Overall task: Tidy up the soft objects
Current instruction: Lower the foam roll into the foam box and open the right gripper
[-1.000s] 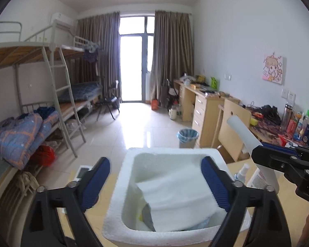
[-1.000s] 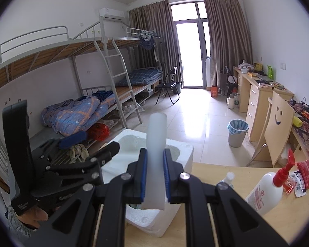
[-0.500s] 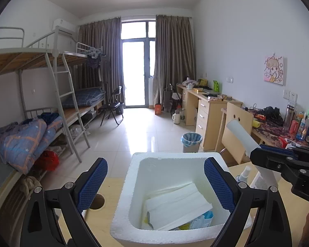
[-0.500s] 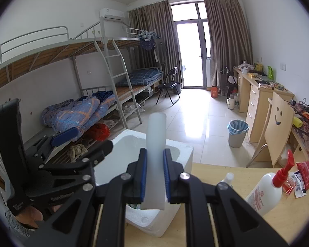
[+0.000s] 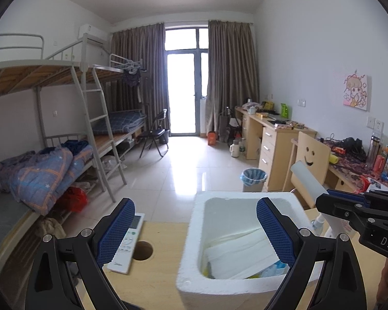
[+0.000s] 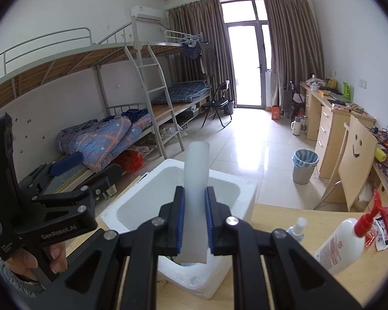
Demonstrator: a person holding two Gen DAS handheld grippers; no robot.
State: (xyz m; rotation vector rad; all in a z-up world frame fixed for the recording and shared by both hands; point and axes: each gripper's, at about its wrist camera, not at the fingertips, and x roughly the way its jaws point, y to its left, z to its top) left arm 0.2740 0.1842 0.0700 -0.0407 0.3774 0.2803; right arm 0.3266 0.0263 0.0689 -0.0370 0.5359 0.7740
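Observation:
A white foam box [image 5: 191,253] stands on the wooden table [image 5: 152,279]; it also shows in the right wrist view [image 6: 235,188]. Folded white cloth [image 5: 240,253] lies inside it. My left gripper [image 5: 194,235] is open and empty, above the box's left rim. My right gripper [image 6: 195,217] is shut on a white foam tube [image 6: 196,170] held upright over the box's near edge. The tube [image 5: 306,178] and the right gripper show at the right of the left wrist view.
A white remote control [image 5: 128,242] lies by a round hole [image 5: 142,250] in the table, left of the box. A pump bottle [image 6: 341,242] and a small spray bottle [image 6: 296,230] stand to the right. Bunk beds, desks and a bin stand beyond.
My left gripper has let go of the white cloth, which now lies in the box, and has risen and shifted left. The right gripper has held still with the tube.

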